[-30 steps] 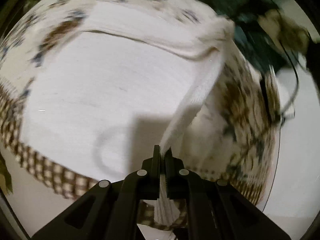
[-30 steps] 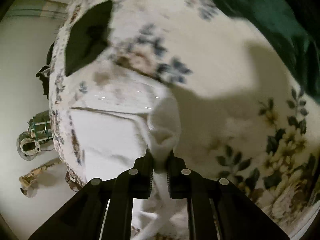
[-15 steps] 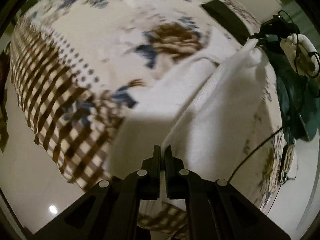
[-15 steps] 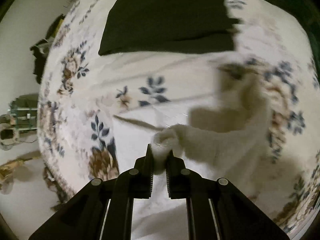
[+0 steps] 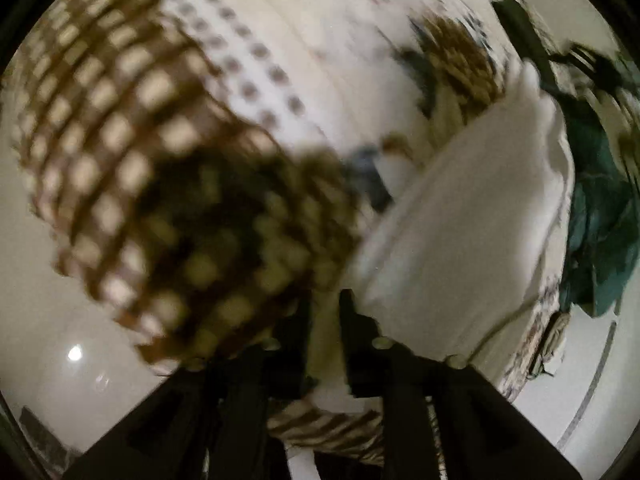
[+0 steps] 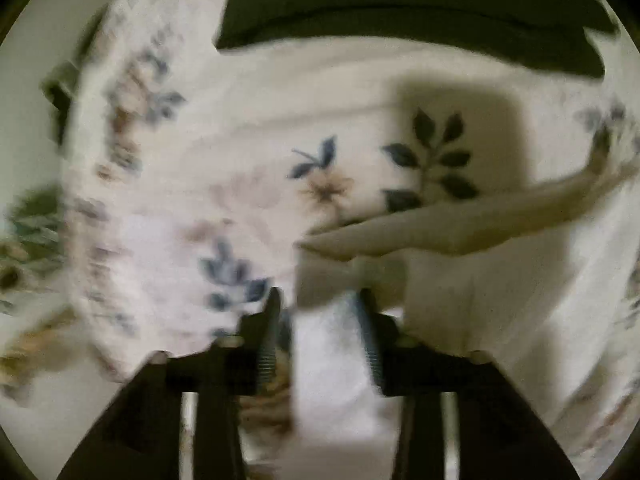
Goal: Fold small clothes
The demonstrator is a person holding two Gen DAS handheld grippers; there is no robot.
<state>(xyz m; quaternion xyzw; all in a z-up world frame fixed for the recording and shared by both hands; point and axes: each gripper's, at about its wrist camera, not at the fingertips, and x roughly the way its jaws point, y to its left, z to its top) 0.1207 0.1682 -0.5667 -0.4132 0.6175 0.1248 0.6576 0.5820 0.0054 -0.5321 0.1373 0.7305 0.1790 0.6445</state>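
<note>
Left gripper (image 5: 324, 316): jaws opening, white garment (image 5: 472, 240) edge between them (near bedspread (image 5: 120, 160) corner).
Right gripper (image 6: 320, 308): jaws opening, cloth released.
Change: the pinched, carried-over fold is now laid; this fold looks complete.

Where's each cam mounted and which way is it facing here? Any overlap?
Left wrist: on the left tool, facing steeply down at the bed edge; white garment and checked bedspread border show; jaws opening, cloth between them.
Right wrist: on the right tool, facing down at the floral bedspread and dark garment; jaws opening, white cloth between.
Shared: white garment, bedspread, dark garment.
</note>
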